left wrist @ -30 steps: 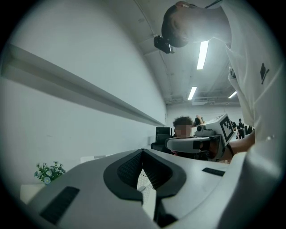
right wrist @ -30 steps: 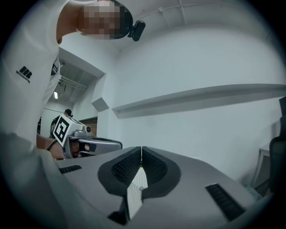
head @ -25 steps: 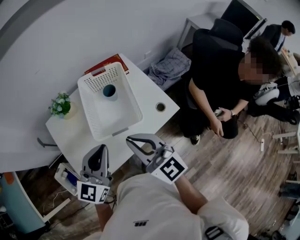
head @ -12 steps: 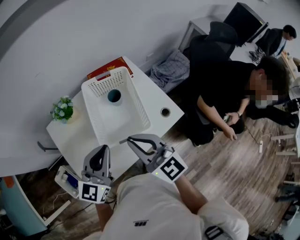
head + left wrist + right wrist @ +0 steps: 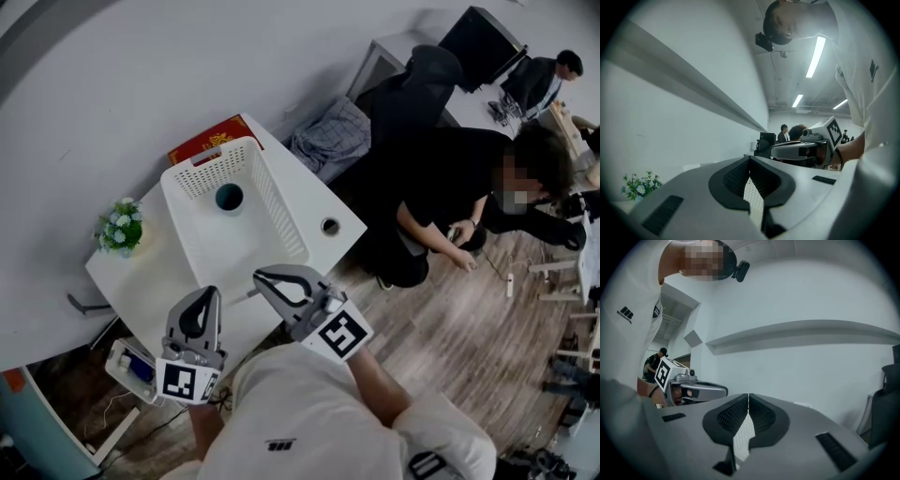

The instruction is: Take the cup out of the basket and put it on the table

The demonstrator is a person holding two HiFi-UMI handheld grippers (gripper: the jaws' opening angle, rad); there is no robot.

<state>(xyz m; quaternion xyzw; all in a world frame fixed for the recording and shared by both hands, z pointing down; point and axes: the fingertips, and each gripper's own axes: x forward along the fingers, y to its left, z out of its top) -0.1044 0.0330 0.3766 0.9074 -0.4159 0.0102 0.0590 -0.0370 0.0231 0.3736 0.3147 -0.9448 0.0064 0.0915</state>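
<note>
The person holds both grippers low, close to the body, at the near edge of the white table (image 5: 150, 272). The left gripper (image 5: 207, 292) points across the table's near corner. The right gripper (image 5: 258, 275) lies slanted, its tips near the near rim of the white basket (image 5: 272, 211).

The left gripper's (image 5: 750, 161) jaws are pressed together along a thin seam with nothing between them. The right gripper's (image 5: 748, 399) jaws are likewise closed and empty.

Only the head view shows the dark cup (image 5: 229, 197). It stands upright inside the basket toward its far end, well apart from both grippers. The same view shows a red book (image 5: 211, 141) behind the basket and a person in black (image 5: 450, 187) crouched to the right of the table.

The left gripper view looks along the wall and takes in a small plant (image 5: 640, 185) at lower left, plus the right gripper alongside. The right gripper view faces the pale wall (image 5: 797, 362), with the left gripper at its left. Neither shows the basket or cup.
</note>
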